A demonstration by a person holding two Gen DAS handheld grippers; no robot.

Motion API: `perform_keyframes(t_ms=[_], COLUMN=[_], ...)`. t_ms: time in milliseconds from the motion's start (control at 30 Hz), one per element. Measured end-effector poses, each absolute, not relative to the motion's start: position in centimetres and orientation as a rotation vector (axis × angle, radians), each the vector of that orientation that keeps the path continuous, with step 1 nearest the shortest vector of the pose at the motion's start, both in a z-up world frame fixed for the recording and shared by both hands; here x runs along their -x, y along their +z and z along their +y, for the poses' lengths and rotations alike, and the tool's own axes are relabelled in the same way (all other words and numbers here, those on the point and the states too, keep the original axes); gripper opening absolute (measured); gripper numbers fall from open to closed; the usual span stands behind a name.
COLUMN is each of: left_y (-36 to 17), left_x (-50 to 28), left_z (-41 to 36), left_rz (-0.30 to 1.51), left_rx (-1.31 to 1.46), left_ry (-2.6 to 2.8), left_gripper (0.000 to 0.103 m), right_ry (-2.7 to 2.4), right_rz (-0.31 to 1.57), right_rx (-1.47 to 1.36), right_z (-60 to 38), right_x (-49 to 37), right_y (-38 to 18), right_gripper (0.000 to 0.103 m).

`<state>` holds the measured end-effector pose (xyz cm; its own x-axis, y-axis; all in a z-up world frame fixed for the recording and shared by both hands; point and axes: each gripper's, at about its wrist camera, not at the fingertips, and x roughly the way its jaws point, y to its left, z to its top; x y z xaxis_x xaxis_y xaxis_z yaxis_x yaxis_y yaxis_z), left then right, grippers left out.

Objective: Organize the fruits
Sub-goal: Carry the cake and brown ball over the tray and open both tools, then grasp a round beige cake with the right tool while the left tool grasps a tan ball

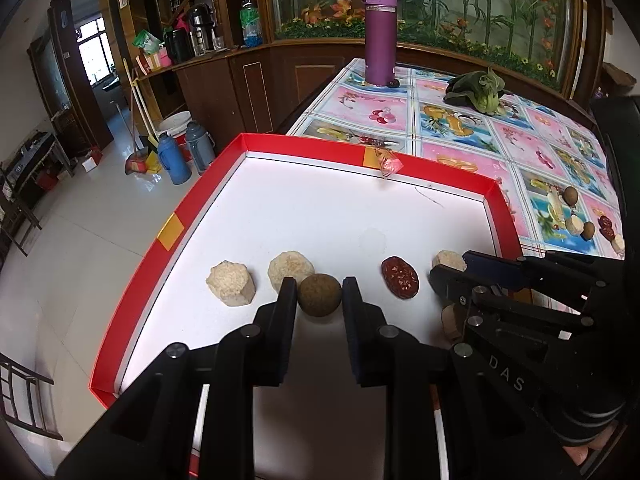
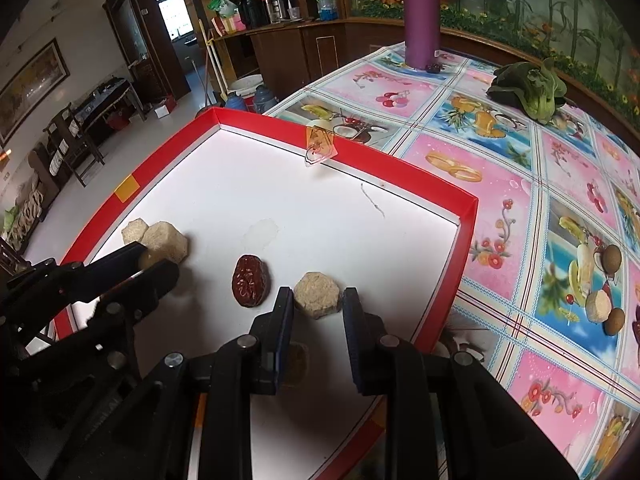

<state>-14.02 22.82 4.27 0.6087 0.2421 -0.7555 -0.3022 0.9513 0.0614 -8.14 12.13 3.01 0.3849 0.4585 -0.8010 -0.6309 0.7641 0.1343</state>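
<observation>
A red-rimmed tray (image 1: 188,208) with a white floor lies at the table's near left corner. My left gripper (image 1: 319,286) is shut on a brown round fruit (image 1: 320,300) just above the tray floor. Left of it lie two beige hexagonal chunks (image 1: 231,283) (image 1: 290,268), and a red date (image 1: 400,282) lies to its right. My right gripper (image 2: 318,296) is shut on a third beige chunk (image 2: 318,300) beside the date (image 2: 248,286). In the right wrist view the left gripper (image 2: 154,258) comes in from the left, next to the two chunks (image 2: 164,242).
More brown fruits and beige chunks (image 2: 600,304) lie loose on the flowered tablecloth (image 2: 500,200) right of the tray. A purple bottle (image 1: 380,36) and a leafy green vegetable (image 1: 480,92) stand at the far end. A clear wrapper (image 2: 320,146) hangs on the tray's far rim.
</observation>
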Motion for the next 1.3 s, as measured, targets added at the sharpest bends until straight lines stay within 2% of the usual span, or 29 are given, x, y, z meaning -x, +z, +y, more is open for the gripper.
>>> perform_keyframes(t_ms=[100,133,167,267,433,500,567,767,933,1300], left_y=[4.2,4.2,4.2,4.3,4.9,5.3,5.7,7.1,7.9,7.3], left_x=[14.0,14.0,14.0,14.0,14.0,14.1,14.2,14.4,14.5,12.3], left_z=[22.6,22.5,22.5,22.4,21.9,21.5,21.2,19.6,17.1,9.6], left_rz=[0.869,0.871,0.870,0.865,0.848,0.839,0.827,0.795,0.779,0.844], left_rx=[0.056,0.057,0.054,0.048,0.032,0.022,0.013,-0.001,-0.026,-0.094], left_ry=[0.317,0.318,0.329,0.336,0.345,0.351,0.359,0.346,0.298,0.128], left_gripper=[0.032,0.041,0.045,0.051,0.054,0.057,0.066,0.076,0.081,0.081], right_ry=[0.701,0.704,0.705,0.710,0.710,0.708,0.705,0.680,0.636,0.483], right_rz=[0.953,0.949,0.946,0.930,0.901,0.891,0.883,0.881,0.895,0.905], right_rx=[0.203,0.198,0.193,0.182,0.159,0.148,0.139,0.096,0.037,-0.037], right_z=[12.0,11.9,11.7,11.3,10.0,9.4,8.7,5.7,1.6,-10.7], right_x=[8.0,8.1,8.1,8.3,8.5,8.5,8.4,7.8,7.1,5.0], right_y=[3.1,3.2,3.3,3.7,4.6,5.0,5.3,5.6,5.2,3.8], right_gripper=[0.025,0.025,0.025,0.025,0.025,0.025,0.025,0.025,0.025,0.025])
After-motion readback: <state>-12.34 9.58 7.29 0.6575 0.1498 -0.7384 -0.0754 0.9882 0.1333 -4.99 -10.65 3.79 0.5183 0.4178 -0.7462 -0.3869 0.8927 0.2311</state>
